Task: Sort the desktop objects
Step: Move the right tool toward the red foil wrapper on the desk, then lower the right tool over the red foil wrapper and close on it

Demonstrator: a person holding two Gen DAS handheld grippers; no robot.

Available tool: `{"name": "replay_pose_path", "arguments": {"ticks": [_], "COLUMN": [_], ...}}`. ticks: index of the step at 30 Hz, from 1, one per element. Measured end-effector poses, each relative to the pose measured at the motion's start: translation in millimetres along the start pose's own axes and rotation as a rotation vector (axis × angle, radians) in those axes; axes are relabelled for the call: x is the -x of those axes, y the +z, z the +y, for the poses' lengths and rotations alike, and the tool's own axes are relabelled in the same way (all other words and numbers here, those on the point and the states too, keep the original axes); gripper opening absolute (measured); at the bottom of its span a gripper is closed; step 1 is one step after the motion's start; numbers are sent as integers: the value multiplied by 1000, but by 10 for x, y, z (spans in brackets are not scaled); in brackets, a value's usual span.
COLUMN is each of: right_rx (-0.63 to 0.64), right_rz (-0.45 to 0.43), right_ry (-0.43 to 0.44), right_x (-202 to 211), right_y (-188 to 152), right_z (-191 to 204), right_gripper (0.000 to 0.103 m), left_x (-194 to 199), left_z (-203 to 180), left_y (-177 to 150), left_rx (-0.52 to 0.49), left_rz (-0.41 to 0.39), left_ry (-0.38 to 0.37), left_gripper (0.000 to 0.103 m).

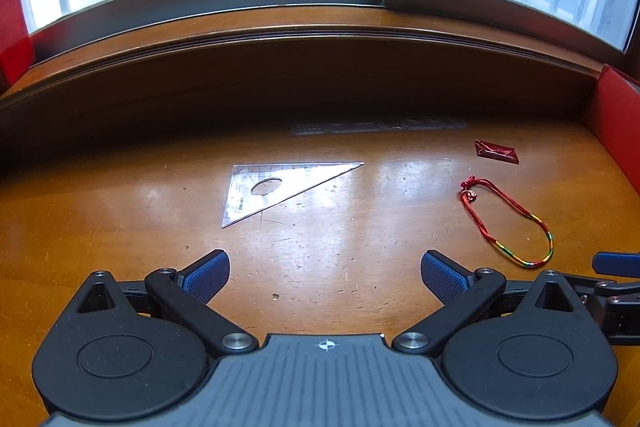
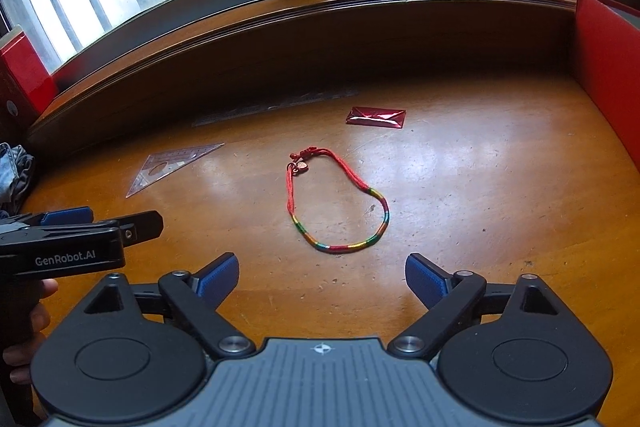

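A clear plastic set square (image 1: 276, 189) lies flat on the wooden desk, ahead of my open, empty left gripper (image 1: 325, 277). It also shows in the right wrist view (image 2: 170, 165). A red cord bracelet with a rainbow section (image 2: 340, 203) lies just ahead of my open, empty right gripper (image 2: 322, 277); in the left wrist view the bracelet (image 1: 506, 221) is at the right. A small red foil packet (image 2: 376, 117) lies beyond it, also in the left wrist view (image 1: 496, 151). A clear straight ruler (image 1: 378, 127) lies by the back ledge.
A red box wall (image 2: 608, 67) stands at the desk's right edge and another red box (image 2: 24, 75) at the left. A raised wooden sill (image 1: 320, 39) and window run along the back. Grey cloth (image 2: 14, 171) sits at the far left.
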State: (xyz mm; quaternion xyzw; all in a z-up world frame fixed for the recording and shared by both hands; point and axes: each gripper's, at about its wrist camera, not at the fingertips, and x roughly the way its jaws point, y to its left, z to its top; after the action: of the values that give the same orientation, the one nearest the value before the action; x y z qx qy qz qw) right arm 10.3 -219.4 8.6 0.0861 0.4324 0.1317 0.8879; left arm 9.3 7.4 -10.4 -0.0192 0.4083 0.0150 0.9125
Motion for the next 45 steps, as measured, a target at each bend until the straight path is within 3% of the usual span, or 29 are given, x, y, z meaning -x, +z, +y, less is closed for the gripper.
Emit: {"name": "replay_pose_path", "arguments": {"ticks": [12, 19, 32, 45], "right_rx": [118, 121, 58, 2], "right_rz": [-14, -38, -75, -89], "right_ry": [-64, -101, -172, -254], "right_x": [-275, -495, -888, -1251], "right_y": [476, 775, 964, 1101], "right_z": [258, 258, 187, 84], "right_gripper": [89, 88, 88, 83], "left_x": [-117, -317, -639, -743], "left_z": [80, 102, 189, 191], "left_y": [39, 180, 384, 372], "left_rx": [16, 21, 57, 67], "left_rz": [1, 24, 28, 48], "left_ry": [15, 21, 51, 50], "left_gripper": [103, 103, 103, 103]}}
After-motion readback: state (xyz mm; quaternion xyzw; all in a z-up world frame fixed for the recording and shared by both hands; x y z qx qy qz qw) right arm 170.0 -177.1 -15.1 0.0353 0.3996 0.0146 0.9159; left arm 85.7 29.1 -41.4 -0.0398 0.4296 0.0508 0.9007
